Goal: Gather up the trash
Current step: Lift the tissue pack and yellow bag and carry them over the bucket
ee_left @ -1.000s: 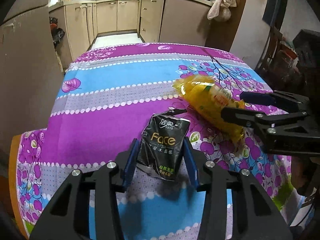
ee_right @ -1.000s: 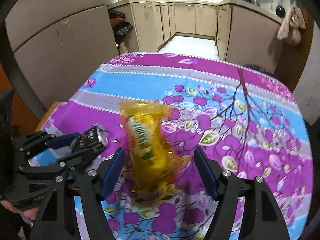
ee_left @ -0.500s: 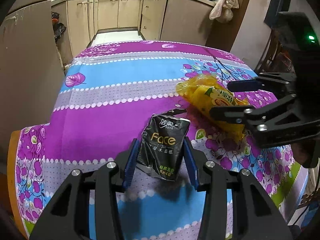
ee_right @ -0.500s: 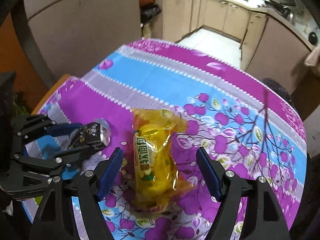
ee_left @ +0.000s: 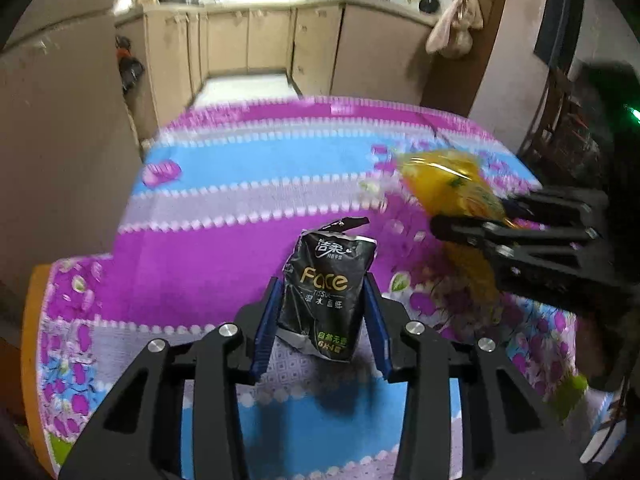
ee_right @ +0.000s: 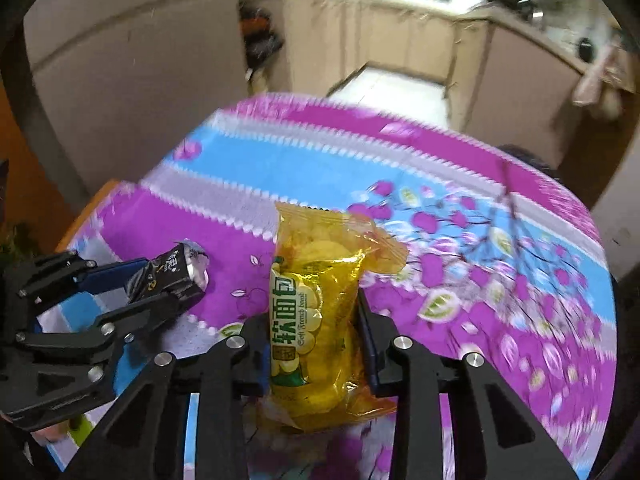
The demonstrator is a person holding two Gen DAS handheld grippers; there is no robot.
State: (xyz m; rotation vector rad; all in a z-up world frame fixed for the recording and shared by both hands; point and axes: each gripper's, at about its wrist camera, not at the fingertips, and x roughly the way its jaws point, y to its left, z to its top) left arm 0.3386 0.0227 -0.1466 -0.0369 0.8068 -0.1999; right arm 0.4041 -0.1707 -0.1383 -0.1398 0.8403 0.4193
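Left wrist view: the left gripper point(ee_left: 322, 320) is clamping the black tissue pack point(ee_left: 326, 292) upright, lifted off the tablecloth point(ee_left: 224, 184), probably for carrying to a bin.

Right wrist view: the right gripper point(ee_right: 316, 340) is squeezing the yellow bread wrapper point(ee_right: 316, 312) at its middle, seemingly lifted; kitchen cabinets point(ee_right: 404, 36) are blurring behind

Tissue pack point(ee_left: 326, 294) left of bread bag point(ee_right: 316, 320), both above table point(ee_left: 224, 184).
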